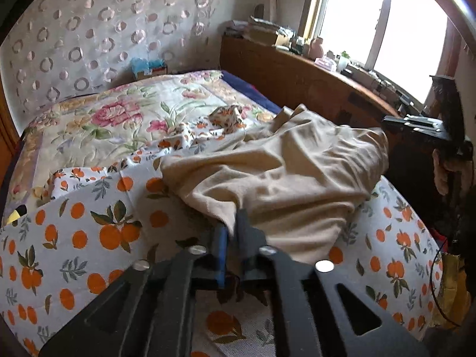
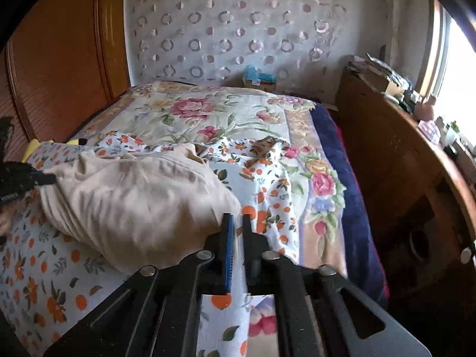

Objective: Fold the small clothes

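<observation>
My left gripper (image 1: 235,223) clamped on beige garment (image 1: 285,166) mid-bed, right gripper (image 2: 236,223) nearly together w/ nothing between, orange-print sheet (image 1: 89,214) under, floral quilt (image 2: 208,113) beyond.

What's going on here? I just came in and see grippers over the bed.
A person is folding a beige garment with two handheld grippers. The left gripper has its jaws shut on one edge of it. The right gripper, jaws nearly together, sits at the other end; whether it grips cloth is unclear. The garment lies bunched on an orange-print sheet, not yet folded.

Right gripper (image 2: 235,218) nearly closed, beige garment (image 2: 134,202) bunched
</observation>
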Tool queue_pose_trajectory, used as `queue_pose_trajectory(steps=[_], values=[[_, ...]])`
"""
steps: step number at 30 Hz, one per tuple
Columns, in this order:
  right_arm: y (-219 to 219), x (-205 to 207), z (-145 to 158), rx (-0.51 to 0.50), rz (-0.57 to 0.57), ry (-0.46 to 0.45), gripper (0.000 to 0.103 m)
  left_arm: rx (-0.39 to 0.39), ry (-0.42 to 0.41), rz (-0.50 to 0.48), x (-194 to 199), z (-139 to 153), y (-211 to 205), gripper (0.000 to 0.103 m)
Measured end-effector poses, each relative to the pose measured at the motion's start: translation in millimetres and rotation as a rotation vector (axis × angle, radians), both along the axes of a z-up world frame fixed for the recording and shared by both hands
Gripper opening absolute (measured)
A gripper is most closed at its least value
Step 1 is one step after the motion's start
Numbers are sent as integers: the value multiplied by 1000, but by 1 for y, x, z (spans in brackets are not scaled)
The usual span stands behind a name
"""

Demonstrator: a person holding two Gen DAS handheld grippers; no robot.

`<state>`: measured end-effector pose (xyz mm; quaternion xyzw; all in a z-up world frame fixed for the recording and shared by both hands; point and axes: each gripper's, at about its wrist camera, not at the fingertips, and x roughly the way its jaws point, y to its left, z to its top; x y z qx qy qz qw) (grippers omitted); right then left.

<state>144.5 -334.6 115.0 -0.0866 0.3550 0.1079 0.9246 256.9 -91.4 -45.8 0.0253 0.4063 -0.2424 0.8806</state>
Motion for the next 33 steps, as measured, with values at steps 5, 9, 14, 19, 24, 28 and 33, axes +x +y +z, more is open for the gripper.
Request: queue_pose_trajectory(steps=[5,9,14,19,24,28,33], values=[[-9,-3,11,85,4,-26,77,-31,3,27,11,1,7,52],[-7,18,-25,133,17,47,78,-20,13,57,30,-6,8,62],[-4,50,-58,167,5,142,78,-10,66,56,66,-22,4,62],[-8,62,-68,210,-5,199,78,-16,113,27,89,-34,-1,67],[-3,70,-68,230,60,214,70,7,112,-7,92,-34,-15,68],[3,78,-72,248,126,233,41,-14,123,-66,89,-33,-25,46],[0,73,-66,194,176,170,24,-61,153,-100,79,-24,-24,13]])
